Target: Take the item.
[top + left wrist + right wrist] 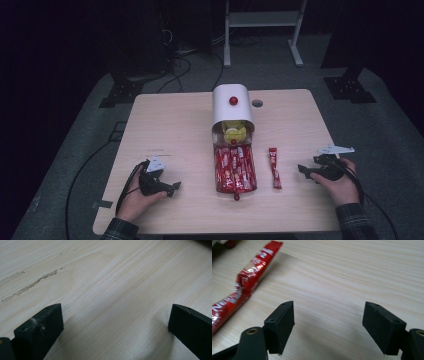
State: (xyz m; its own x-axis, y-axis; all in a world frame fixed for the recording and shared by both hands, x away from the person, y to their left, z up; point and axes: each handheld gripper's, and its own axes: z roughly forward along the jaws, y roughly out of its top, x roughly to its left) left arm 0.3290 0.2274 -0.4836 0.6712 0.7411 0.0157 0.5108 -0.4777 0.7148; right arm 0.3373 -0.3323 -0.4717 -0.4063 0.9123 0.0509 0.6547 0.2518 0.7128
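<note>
A white round-topped box (pixel 231 107) with a red knob (pixel 233 100) lies on the wooden table (pixel 165 125), with yellow items at its mouth. Its drawer (pixel 235 169), pulled toward me, is packed with several red stick sachets. One loose red sachet (pixel 274 167) (pixel 242 285) lies to the right of the drawer. My left gripper (pixel 176 186) (pixel 115 322) rests on the table front left, open and holding nothing. My right gripper (pixel 301 170) (pixel 328 322) rests front right, open, its jaws pointing toward the loose sachet but apart from it.
A round hole (pixel 257 103) sits in the table beside the box. Pale scuff marks (pixel 30 286) streak the wood ahead of the left gripper. Beyond the table stand a white frame (pixel 262 30) and dark equipment with cables on the grey floor.
</note>
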